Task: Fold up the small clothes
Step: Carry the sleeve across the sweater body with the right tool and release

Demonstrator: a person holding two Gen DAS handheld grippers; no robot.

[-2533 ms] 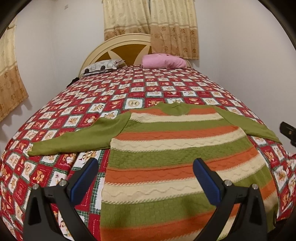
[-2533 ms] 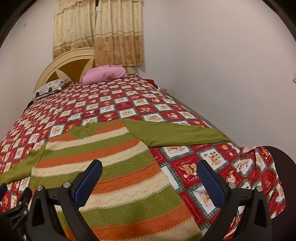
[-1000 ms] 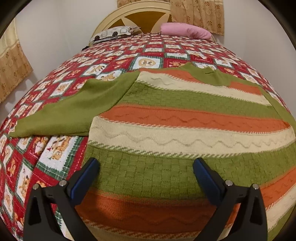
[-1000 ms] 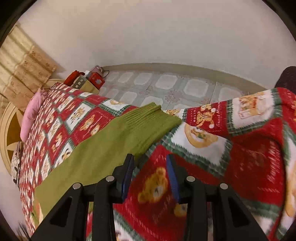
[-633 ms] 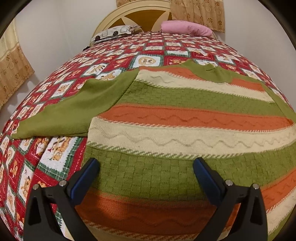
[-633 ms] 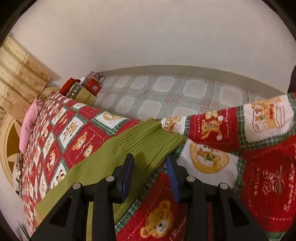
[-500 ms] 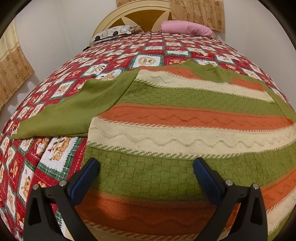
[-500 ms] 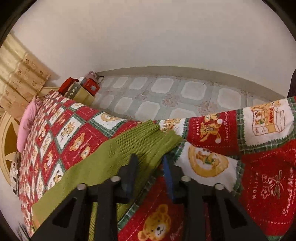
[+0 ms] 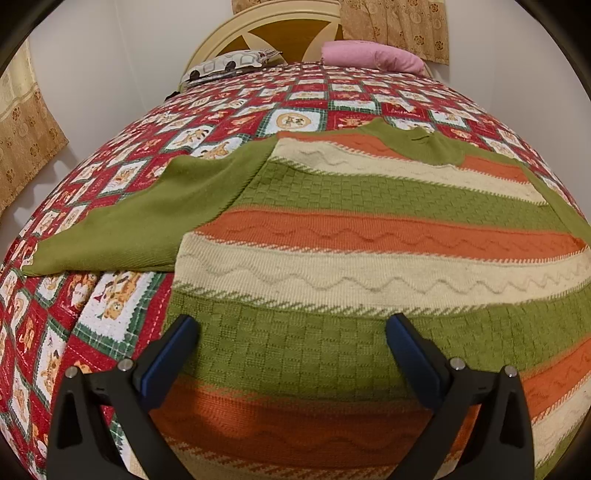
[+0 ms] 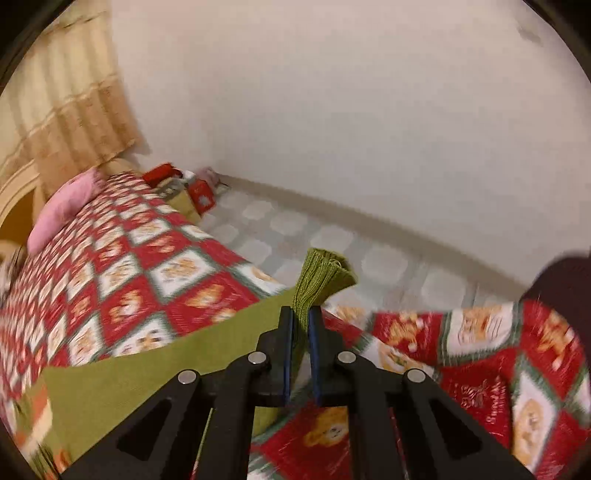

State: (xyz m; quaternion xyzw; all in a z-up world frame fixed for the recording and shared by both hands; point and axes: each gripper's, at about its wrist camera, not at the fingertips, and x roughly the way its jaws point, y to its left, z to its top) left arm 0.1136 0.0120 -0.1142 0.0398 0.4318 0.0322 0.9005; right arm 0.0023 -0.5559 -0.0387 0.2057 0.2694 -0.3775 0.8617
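One bed (image 9: 229, 110) fills most of what I see, covered by a red, white and green quilt (image 9: 48, 354) printed with bears. At its far end stand a cream headboard (image 9: 266, 22), a pink pillow (image 9: 369, 59) and a patterned pillow (image 9: 229, 66) beside it. Tan curtains (image 9: 395, 26) hang behind the headboard, and pale floor tiles (image 10: 332, 240) run along the wall on the bed's right side, where some red boxes (image 10: 199, 192) sit near the corner.

The sweater (image 9: 369, 258) lies flat on the quilt, striped in green, orange and cream, collar toward the headboard. Its left sleeve (image 9: 140, 221) is spread out flat to the side on the quilt.

My left gripper (image 9: 291, 347) hangs just over the lower body of the sweater with its jaws wide apart, gripping nothing; I cannot tell whether the tips touch the knit.

My right gripper (image 10: 301, 328) is pinched tight on the ribbed cuff (image 10: 321, 277) of the right sleeve (image 10: 147, 369). The cuff is raised off the quilt and sticks up past my fingertips, bunched, while the rest of that sleeve slopes back down to the bed. This view is blurred.
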